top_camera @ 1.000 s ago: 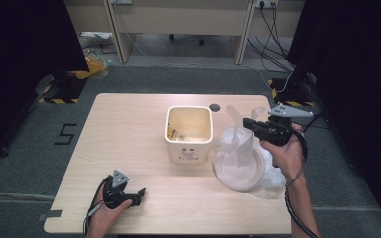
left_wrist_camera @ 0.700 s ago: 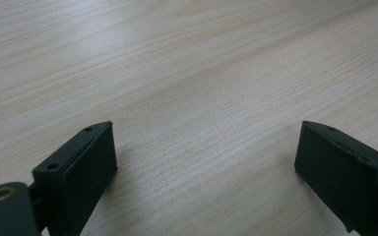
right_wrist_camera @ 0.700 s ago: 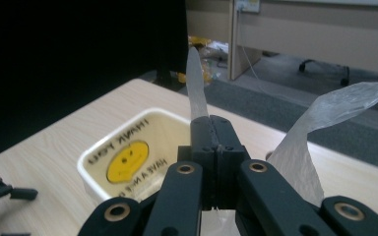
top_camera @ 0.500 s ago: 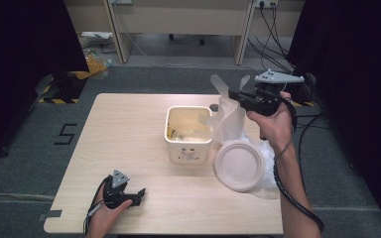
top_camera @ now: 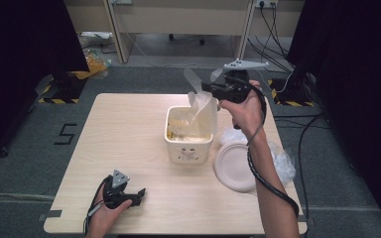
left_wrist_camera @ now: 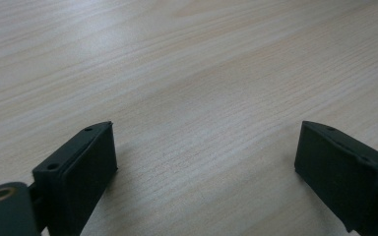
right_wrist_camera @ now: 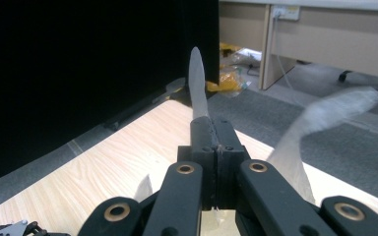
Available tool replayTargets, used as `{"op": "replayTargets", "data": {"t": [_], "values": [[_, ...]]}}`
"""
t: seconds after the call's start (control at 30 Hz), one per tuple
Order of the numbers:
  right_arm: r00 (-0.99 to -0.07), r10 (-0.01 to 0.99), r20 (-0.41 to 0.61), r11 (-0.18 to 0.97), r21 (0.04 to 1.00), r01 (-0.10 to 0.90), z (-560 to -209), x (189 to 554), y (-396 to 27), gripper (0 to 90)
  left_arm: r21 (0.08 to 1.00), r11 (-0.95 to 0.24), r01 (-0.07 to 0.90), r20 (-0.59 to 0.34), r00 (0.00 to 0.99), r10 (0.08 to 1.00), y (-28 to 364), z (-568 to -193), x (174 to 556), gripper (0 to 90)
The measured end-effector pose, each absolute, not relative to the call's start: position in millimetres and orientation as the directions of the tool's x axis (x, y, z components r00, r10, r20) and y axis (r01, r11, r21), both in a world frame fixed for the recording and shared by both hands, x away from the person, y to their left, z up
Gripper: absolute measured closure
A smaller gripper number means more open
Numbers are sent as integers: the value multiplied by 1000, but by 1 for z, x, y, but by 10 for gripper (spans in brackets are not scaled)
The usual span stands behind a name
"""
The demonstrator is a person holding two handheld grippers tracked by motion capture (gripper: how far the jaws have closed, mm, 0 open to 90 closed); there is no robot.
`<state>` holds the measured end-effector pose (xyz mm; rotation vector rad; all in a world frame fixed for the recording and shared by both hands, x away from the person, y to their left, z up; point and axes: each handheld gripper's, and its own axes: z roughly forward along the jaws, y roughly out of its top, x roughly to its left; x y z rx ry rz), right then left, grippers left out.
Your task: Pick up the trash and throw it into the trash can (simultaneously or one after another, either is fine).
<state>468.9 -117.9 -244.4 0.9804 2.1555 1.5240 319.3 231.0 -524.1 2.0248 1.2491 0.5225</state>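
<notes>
A cream square tub (top_camera: pixel 189 150) stands mid-table with yellowish contents inside. Above its right rim my right gripper (top_camera: pixel 207 89) is shut on a thin translucent plastic bag (top_camera: pixel 199 106), which hangs down into the tub's opening. In the right gripper view the jaws (right_wrist_camera: pixel 211 129) are pressed together on a flap of the bag (right_wrist_camera: pixel 197 78), and another flap (right_wrist_camera: pixel 325 118) sticks out to the right. My left gripper (top_camera: pixel 137 193) rests on the table at the front left, open, and in its own view (left_wrist_camera: pixel 204 162) only bare wood lies between its jaws.
A round white lid (top_camera: pixel 235 161) lies on the table (top_camera: pixel 124 134) right of the tub, with crumpled clear plastic (top_camera: pixel 284 162) beside it near the right edge. Desks and cables stand on the floor beyond the table.
My right gripper has risen and moved left from over the round lid to above the tub, carrying the bag with it. The left gripper has stayed put.
</notes>
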Motion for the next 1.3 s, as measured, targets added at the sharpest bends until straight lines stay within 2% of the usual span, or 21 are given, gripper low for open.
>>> {"op": "replayTargets", "data": {"t": [0.37, 0.93, 1.3], "values": [[-735, 658, 163, 200, 903, 380, -256, 485, -80, 900, 732, -301, 612, -17, 458, 889, 231, -524, 319, 79], [-740, 651, 169, 197, 904, 380, -250, 493, -68, 900, 731, -298, 614, -21, 456, 889, 231, -524, 319, 80], [-721, 665, 195, 225, 868, 443, -289, 500, -78, 900, 730, -300, 614, -19, 458, 889, 231, -524, 319, 80]]}}
